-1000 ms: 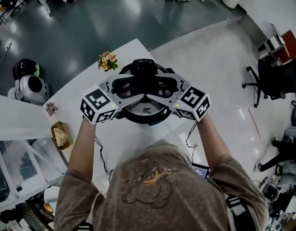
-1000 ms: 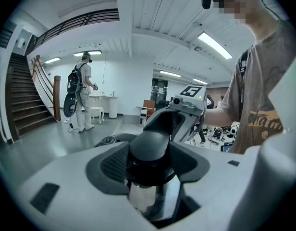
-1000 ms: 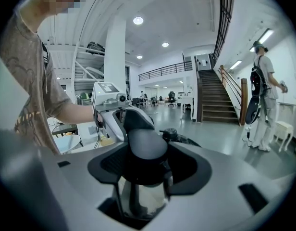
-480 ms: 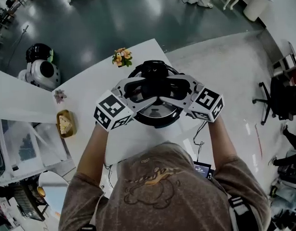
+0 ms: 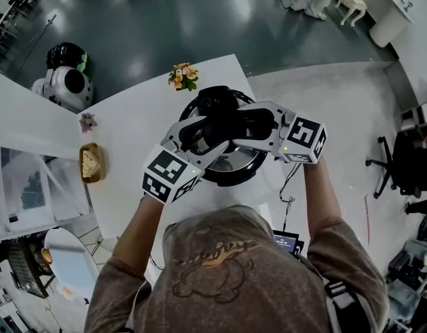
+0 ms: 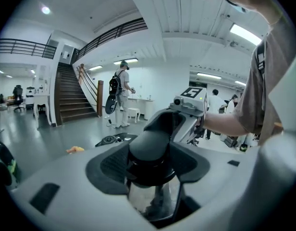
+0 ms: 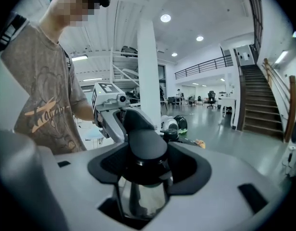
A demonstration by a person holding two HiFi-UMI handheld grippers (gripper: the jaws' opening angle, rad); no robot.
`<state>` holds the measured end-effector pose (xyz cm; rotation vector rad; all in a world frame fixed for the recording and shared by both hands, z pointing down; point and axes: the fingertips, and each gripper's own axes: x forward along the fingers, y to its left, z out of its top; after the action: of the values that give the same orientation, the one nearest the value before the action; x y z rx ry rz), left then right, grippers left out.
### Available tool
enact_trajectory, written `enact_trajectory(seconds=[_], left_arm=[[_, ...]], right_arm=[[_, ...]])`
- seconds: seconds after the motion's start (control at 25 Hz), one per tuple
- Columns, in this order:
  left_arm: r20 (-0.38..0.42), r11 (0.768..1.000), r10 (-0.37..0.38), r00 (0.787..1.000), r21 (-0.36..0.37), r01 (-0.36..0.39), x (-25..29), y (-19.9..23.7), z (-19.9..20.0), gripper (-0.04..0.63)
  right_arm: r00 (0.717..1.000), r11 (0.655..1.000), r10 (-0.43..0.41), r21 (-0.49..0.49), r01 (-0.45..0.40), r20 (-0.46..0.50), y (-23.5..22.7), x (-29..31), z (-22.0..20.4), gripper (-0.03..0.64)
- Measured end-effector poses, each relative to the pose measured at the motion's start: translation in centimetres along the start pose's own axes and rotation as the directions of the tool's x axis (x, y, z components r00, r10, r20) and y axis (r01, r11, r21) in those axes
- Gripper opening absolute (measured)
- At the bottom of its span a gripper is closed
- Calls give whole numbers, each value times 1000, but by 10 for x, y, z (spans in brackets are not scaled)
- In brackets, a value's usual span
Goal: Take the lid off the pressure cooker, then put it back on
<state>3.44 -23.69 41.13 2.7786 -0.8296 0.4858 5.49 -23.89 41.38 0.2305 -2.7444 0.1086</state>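
White counter (image 5: 134,127) runs from lower left to upper centre of the head view, with dark glossy floor (image 5: 165,19) above it. Person's torso fills the bottom of the frame, both arms reaching up-frame. Pressure cooker (image 5: 199,174) sits on the counter at frame centre. Its lid (image 5: 227,161) is over the pot; can't tell if it's fully seated. Black lid handle (image 5: 224,120) crosses the top.

Left gripper (image 5: 198,132) comes in from lower left and the right gripper (image 5: 254,125) from the right, meeting over the cooker. In the left gripper view, left gripper (image 6: 150,166) jaws are closed on the lid handle (image 6: 150,146), dark pads pressed to both sides. The right gripper view shows the same: right gripper (image 7: 143,166) jaws clamped on the lid handle (image 7: 145,143), shiny lid below.

Round black-and-white machine (image 5: 68,82) stands on the floor, upper left. Wooden dish (image 5: 91,163) with food is at the counter's left edge. Orange flowers (image 5: 184,75) are just above the cooker, and a small pale flower (image 5: 87,122) lies above the dish.
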Motion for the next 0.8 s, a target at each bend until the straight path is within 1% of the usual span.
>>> enact_trajectory(seconds=[0.08, 0.16, 0.28, 0.36, 0.44, 0.52, 0.6, 0.64, 0.68, 0.8], left_arm=[[0, 999, 38, 999, -23, -38, -1, 1, -1, 267], [-1, 998, 59, 998, -37, -59, -1, 1, -2, 267], [2, 998, 60, 998, -33, -60, 0, 0, -2, 268], [11, 998, 56, 998, -18, -56, 0, 0, -2, 268], [24, 998, 56, 998, -5, -56, -1, -1, -1, 268], [49, 998, 57, 997, -1, -57, -2, -2, 2, 259], [81, 998, 65, 995, -8, -64, -9, -5, 3, 272], [95, 997, 72, 993, -14, -71, -14, -7, 2, 275], [108, 997, 79, 991, -19, -77, -20, -9, 2, 274], [140, 995, 100, 985, -26, -97, -40, -22, 3, 274]], right_arm=[[999, 999, 38, -9, -38, -5, -1, 1, 0, 256], [998, 998, 60, -11, -60, -8, -1, 2, -1, 256], [998, 998, 60, -12, -60, -7, -1, 2, -1, 256], [999, 999, 40, -23, -40, 1, 0, 1, 0, 260], [1000, 999, -5, -38, 6, 25, 0, -1, 3, 264], [995, 996, -79, -29, 81, 55, -2, -5, 4, 267], [984, 987, -158, 8, 158, 86, -2, -10, 4, 272], [976, 982, -190, 26, 188, 103, 0, -14, 4, 256], [969, 976, -216, 39, 213, 117, 4, -19, 4, 234], [952, 964, -267, 56, 261, 150, 19, -38, 8, 233]])
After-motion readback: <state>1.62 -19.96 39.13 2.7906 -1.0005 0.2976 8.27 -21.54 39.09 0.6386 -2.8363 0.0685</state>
